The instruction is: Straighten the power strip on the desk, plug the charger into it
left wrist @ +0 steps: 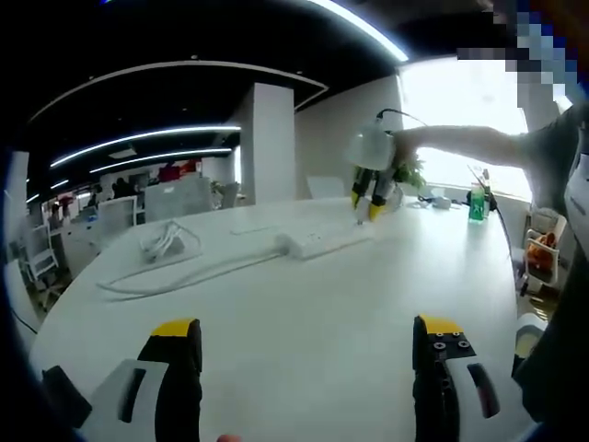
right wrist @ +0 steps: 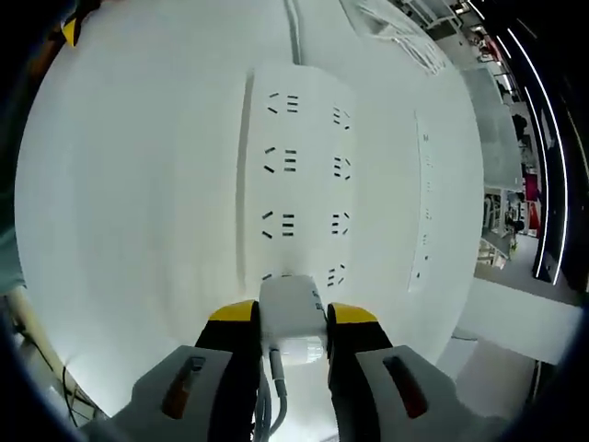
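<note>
Two grippers appeared over a white desk [left wrist: 304,341]. Left gripper [left wrist: 308,345]: jaws stood wide apart above bare desk surface, holding nothing. Right gripper [right wrist: 292,318]: jaws were closed on a white charger [right wrist: 293,308], whose cable [right wrist: 276,387] trailed back between them. In the right gripper view, the charger sat at the near end of the white power strip [right wrist: 294,166], at or just above its sockets; whether its prongs had entered could not be told. In the left gripper view, the right gripper [left wrist: 368,204] stood over the far end of the power strip [left wrist: 322,242], held by a person's outstretched arm [left wrist: 460,143]. The strip's cord [left wrist: 184,276] ran leftward across the desk, near a loose bundle of white cable [left wrist: 166,241]. A green bottle [left wrist: 477,204] stood at the far desk edge.
</note>
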A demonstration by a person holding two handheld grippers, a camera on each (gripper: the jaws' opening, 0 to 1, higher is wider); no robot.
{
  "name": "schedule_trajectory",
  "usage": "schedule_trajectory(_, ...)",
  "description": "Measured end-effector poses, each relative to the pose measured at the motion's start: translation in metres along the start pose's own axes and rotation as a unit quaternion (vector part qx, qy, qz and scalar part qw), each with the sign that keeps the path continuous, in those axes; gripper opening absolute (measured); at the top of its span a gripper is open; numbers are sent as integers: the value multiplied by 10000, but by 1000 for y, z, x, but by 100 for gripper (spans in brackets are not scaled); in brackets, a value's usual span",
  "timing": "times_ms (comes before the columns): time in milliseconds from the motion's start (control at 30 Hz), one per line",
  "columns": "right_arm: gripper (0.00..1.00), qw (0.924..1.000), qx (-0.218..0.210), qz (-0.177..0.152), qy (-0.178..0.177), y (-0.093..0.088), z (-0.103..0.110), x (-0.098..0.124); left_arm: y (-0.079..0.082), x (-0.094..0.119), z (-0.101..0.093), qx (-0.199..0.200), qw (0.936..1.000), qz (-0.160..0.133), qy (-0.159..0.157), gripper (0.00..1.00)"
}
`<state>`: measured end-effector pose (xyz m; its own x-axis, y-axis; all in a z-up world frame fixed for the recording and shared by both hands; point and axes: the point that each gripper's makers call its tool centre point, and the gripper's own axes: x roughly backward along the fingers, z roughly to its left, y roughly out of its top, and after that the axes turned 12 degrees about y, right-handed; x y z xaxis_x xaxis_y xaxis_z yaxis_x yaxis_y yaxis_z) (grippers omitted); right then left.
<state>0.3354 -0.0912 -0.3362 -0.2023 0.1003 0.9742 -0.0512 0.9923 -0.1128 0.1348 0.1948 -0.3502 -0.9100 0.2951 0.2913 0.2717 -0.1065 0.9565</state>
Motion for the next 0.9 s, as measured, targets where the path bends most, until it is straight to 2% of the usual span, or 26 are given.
schedule_trajectory(200,25,9998,-161,-54,86,5,-2,1,0,-1,-1,3,10000,2,-7,98)
schedule_trajectory(333,25,9997,-251,28,47,9,2,1,0,-1,-2,1,10000,-3,-11,98)
schedule_trajectory(367,25,9996,-290,-48,47,12,3,-2,0,-1,-1,-2,10000,-3,-9,98)
schedule_trajectory(400,25,9995,-314,72,10,10,4,-12,0,-1,-1,2,10000,2,-5,98)
schedule_trajectory(433,25,9975,-703,41,-34,13,7,-11,0,-1,-1,4,10000,3,-5,98)
schedule_trajectory(467,25,9995,-138,265,-34,9,5,-11,-1,0,-1,3,10000,5,-6,98)
schedule_trajectory(500,25,9992,-343,182,15,10,6,-10,-1,0,-1,11,10000,11,2,98)
schedule_trajectory(633,25,9993,-364,57,65,10,6,-7,-2,1,2,21,10000,18,32,98)
schedule_trajectory(900,25,9991,-409,87,41,12,8,-8,-1,-1,0,11,10000,3,11,98)
